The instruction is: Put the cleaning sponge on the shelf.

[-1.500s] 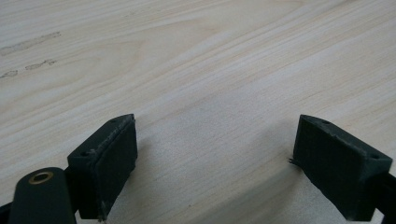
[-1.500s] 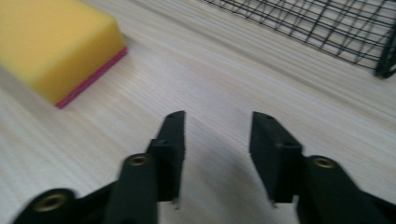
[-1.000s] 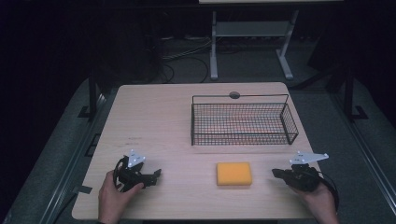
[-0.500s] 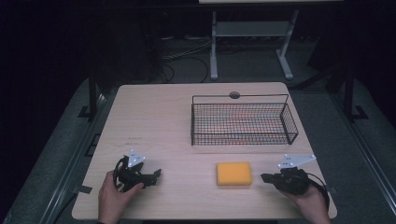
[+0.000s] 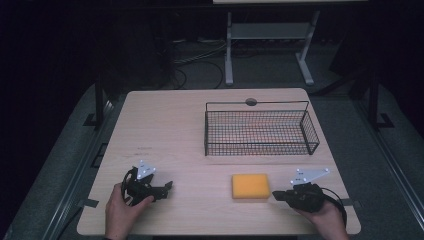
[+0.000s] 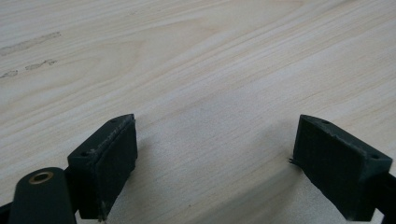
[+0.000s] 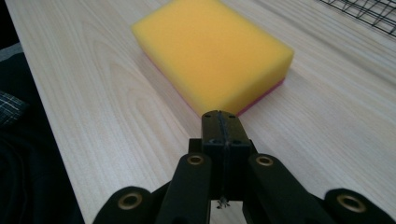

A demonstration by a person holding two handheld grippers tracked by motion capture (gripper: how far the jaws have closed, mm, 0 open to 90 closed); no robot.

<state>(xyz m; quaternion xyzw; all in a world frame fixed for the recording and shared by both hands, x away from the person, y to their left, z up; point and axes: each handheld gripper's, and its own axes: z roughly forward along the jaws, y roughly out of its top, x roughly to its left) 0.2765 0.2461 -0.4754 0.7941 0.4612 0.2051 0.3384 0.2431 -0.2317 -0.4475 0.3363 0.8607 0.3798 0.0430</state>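
Observation:
A yellow sponge (image 5: 250, 185) with a pink underside lies flat on the wooden table (image 5: 190, 130), near the front edge. My right gripper (image 5: 275, 195) rests just right of it, jaws pressed together with nothing between them; in the right gripper view its tips (image 7: 220, 122) point at the sponge (image 7: 212, 51) a short way off, apart from it. My left gripper (image 5: 169, 186) sits at the front left, held by a hand, its jaws wide apart over bare wood (image 6: 215, 154) with nothing between the pads.
A black wire basket (image 5: 260, 131) stands behind the sponge at the right back of the table; its corner (image 7: 369, 11) shows in the right gripper view. A round grommet (image 5: 251, 102) sits at the far edge. A white stand (image 5: 265, 35) is on the floor beyond.
My right gripper has slid left along the front edge toward the sponge, jaws staying shut. The left gripper has kept still.

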